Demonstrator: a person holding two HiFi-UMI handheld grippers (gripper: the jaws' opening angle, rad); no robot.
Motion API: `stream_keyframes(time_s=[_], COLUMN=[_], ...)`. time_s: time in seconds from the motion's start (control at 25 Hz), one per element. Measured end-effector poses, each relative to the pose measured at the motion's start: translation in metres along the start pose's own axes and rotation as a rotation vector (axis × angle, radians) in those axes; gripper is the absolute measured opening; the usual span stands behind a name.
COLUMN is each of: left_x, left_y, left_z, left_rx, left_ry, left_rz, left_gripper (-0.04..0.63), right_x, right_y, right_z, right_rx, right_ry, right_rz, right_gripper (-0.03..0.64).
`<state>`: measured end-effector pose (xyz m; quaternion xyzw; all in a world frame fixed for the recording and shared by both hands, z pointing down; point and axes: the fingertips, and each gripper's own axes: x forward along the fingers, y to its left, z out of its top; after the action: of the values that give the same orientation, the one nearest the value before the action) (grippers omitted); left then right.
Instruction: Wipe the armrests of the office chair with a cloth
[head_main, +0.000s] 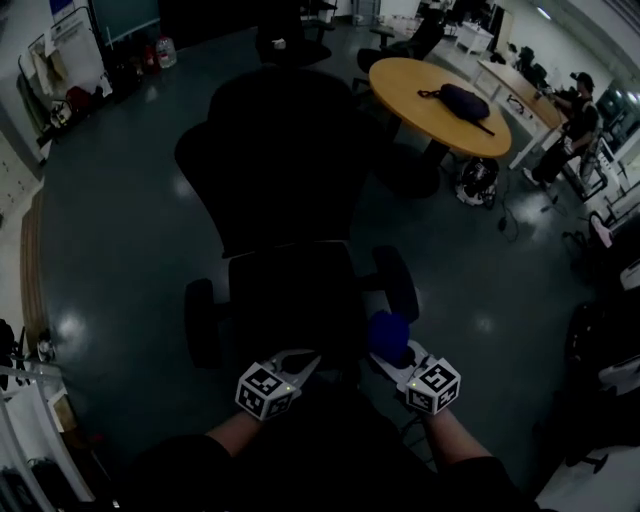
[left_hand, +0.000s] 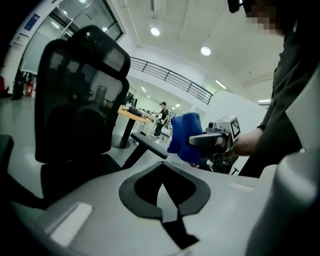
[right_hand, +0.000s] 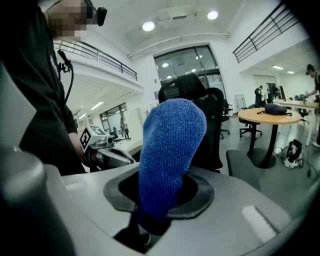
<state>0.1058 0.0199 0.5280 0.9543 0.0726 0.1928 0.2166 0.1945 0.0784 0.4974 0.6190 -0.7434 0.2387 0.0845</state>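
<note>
Overhead, we see the office chair with the right gripper at five o'clock, clamped on the blue cloth at the near end of the right armrest; whether they touch is too dim to call. The left gripper, near six o'clock, hangs clear, probably to leave the wiping side free. Its own view shows jaws together on nothing, with the cloth at one o'clock beyond them. The right gripper view alone shows the cloth standing upright between its jaws.
</note>
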Motion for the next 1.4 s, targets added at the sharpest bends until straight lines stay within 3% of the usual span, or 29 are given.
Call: stream_keyframes(time_s=[0.2, 0.44, 0.6, 0.88, 1.2, 1.4], left_x=[-0.078, -0.104, -0.114, -0.095, -0.072, -0.051], left_y=[-0.006, -0.028, -0.04, -0.103, -0.171, -0.204], left_z=[-0.004, 0.008, 0.019, 0.048, 0.036, 0.042], left_rx=[-0.067, -0.022, -0.06, -0.009, -0.007, 0.018], left_ry=[-0.077, -0.149, -0.186, -0.226, -0.222, -0.2], left_rz=[0.041, 0.049, 0.095, 0.172, 0.262, 0.256], left_gripper=[0.02, 0.02, 0.02, 0.02, 0.02, 0.02], right_x=[0.012, 0.007, 0.005, -0.041, -0.096, -0.131], right_y=[0.048, 0.062, 0.07, 0.073, 0.102, 0.11], right_z=[0.001, 0.01, 0.019, 0.037, 0.026, 0.028], right_rx=[0.045, 0.035, 0.024, 0.059, 0.036, 0.007], right_ry=[-0.002, 0.011, -0.013, -0.119, -0.196, -0.232], right_rz=[-0.008, 0.018, 0.073, 0.188, 0.327, 0.368], right_gripper=[0.124, 0.124, 0.124, 0.124, 0.124, 0.124])
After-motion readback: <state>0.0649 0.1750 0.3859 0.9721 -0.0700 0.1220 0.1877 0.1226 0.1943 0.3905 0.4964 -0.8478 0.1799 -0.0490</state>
